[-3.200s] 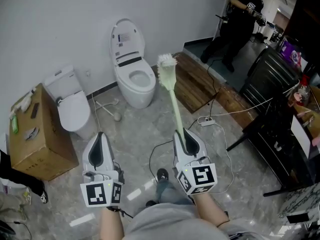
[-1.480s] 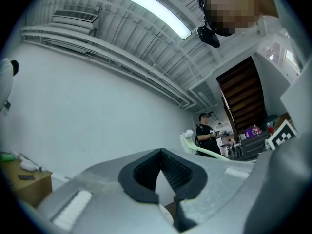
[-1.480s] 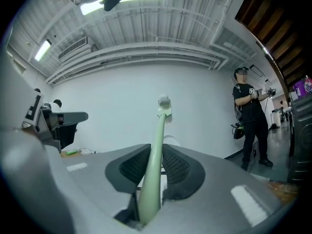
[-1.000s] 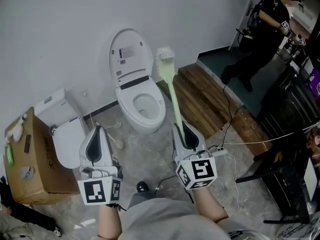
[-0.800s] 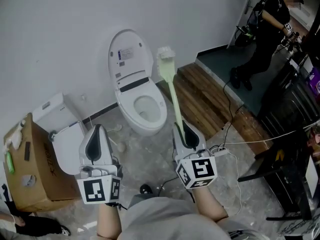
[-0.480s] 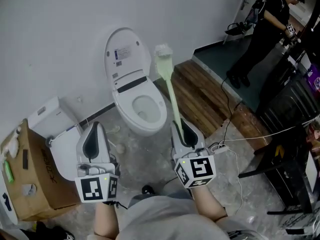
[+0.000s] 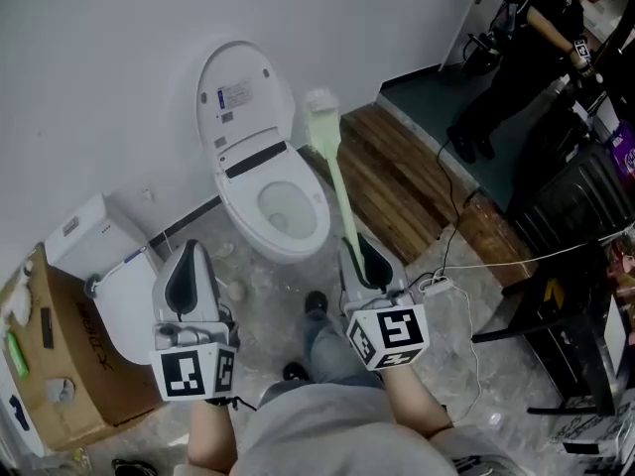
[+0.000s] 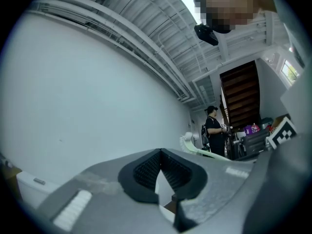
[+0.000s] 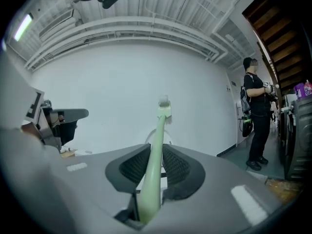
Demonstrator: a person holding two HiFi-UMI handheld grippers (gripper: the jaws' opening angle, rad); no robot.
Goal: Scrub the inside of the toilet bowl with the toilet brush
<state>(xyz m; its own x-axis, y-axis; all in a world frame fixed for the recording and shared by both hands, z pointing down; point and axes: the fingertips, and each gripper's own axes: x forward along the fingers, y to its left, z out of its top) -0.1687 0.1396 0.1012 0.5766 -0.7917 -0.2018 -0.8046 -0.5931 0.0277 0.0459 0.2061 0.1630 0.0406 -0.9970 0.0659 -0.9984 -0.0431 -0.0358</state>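
Firmly clamped by right tongs (image 7: pixel 365 262), long pale-green plastic toilet brush (image 7: pixel 335 181) points twelve o'clock; white ceramic toilet bowl (image 7: pixel 288 249) lies at eleven.

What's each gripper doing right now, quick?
Left gripper: shut, nothing between its jaws.
Right gripper: shut on the toilet brush, gripping its handle.

The toilet (image 7: pixel 236 201) at 12 o'clock looks like glossy white ceramic. The toilet brush (image 7: pixel 337 191) has a smooth pale-green plastic handle and white bristles. The floor (image 7: pixel 266 282) is polished grey stone. At 2 o'clock lie dark wood planks (image 7: pixel 389 181), and at 8 o'clock a matt brown cardboard box (image 7: pixel 60 370).
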